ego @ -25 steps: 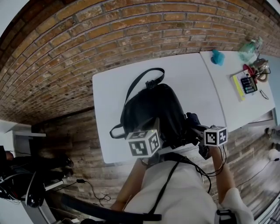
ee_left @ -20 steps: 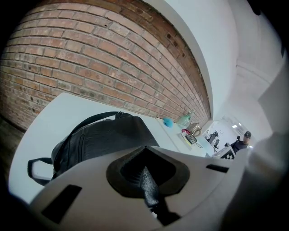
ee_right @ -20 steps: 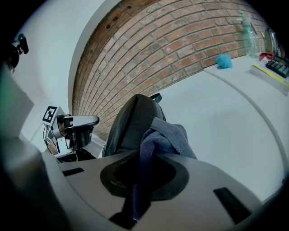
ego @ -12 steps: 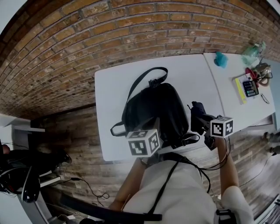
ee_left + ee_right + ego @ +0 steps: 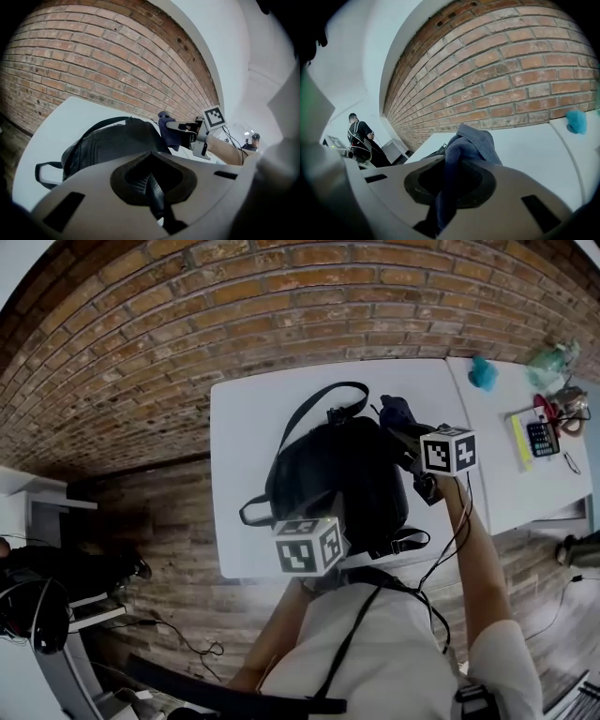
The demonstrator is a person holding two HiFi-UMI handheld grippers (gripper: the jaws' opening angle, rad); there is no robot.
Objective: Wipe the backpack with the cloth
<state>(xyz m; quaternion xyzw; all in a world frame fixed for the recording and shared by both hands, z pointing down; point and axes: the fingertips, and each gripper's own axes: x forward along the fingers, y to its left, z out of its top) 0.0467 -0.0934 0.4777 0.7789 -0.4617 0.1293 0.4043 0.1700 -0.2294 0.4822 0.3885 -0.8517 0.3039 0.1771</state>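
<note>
The right gripper [image 5: 451,185] is clamping the blue cloth [image 5: 474,139] at the far end of the black backpack [image 5: 339,470] lying on the white table [image 5: 246,432], while the left gripper [image 5: 153,183] is pinching the backpack's near edge.

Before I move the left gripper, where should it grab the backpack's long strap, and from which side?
Probably mid-arc on the strap, where it loops clear of the backpack over bare table. Come from above on the left, jaws across its width; the right gripper and cloth crowd the other end.
</note>
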